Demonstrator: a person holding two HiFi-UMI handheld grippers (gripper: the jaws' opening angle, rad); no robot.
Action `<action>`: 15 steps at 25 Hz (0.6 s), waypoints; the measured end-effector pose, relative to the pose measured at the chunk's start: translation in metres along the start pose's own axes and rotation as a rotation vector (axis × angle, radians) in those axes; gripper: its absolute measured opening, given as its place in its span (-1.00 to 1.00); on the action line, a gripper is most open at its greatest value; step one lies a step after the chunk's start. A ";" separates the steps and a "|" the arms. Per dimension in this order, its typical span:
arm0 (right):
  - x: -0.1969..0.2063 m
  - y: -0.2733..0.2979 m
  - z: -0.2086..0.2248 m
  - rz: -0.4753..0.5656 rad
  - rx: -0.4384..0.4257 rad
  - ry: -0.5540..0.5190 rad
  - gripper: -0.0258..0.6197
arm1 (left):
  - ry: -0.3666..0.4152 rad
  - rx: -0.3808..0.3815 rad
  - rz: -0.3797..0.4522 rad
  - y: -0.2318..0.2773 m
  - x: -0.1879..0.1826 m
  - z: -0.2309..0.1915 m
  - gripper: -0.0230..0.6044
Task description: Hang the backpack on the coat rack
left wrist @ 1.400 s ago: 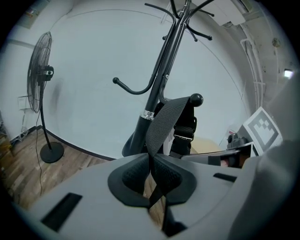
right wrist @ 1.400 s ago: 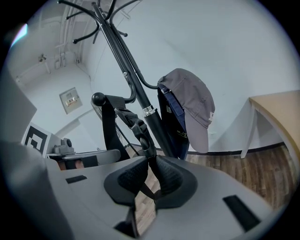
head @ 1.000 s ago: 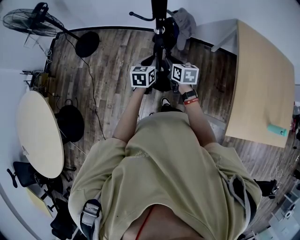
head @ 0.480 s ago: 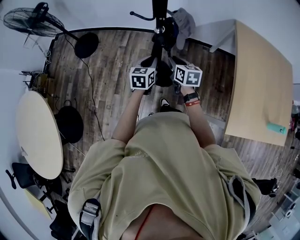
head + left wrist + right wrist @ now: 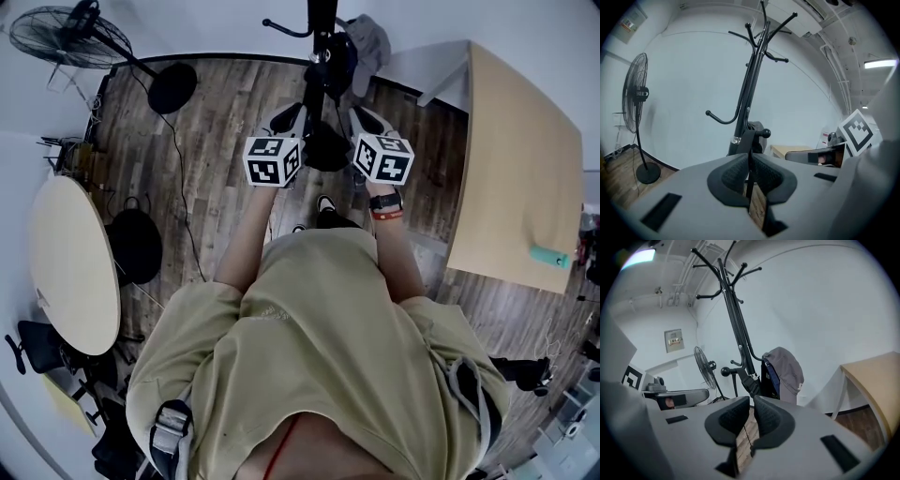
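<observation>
Soft, even indoor light; heavy fisheye warping toward edges.

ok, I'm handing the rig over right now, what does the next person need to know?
Grippers: left gripper shut on a strap of the bag; right gripper shut on a strap too.
Things: backpack held up between both grippers, close against the coat rack, near a low hook. A grey jacket hangs on the rack.
Done: bag lifted to the rack.
Left: can't tell if a strap is over the hook; seat it, then open both.
</observation>
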State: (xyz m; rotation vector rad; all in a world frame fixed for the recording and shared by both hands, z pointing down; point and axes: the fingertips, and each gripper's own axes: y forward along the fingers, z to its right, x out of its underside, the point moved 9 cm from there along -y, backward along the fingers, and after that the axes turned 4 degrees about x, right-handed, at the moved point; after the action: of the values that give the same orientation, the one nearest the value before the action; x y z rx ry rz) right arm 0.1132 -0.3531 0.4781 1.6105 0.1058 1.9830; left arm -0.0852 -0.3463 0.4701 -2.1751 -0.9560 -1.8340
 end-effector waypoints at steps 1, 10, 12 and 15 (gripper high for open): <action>-0.002 -0.004 -0.001 0.017 0.002 0.002 -0.78 | 0.010 -0.005 0.016 -0.004 -0.003 0.001 -0.81; -0.014 -0.037 -0.011 0.164 0.092 -0.109 -0.87 | 0.109 -0.055 0.109 -0.033 -0.012 0.012 -0.84; -0.011 -0.044 -0.012 0.186 0.104 -0.136 -0.87 | 0.118 -0.057 0.134 -0.037 -0.013 0.016 -0.85; -0.008 -0.049 -0.018 0.209 0.097 -0.151 -0.87 | 0.130 -0.061 0.157 -0.040 -0.014 0.016 -0.85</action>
State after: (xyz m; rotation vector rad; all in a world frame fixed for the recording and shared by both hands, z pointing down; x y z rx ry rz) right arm 0.1165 -0.3109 0.4465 1.8949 -0.0269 2.0283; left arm -0.0945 -0.3118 0.4415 -2.0691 -0.6915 -1.9249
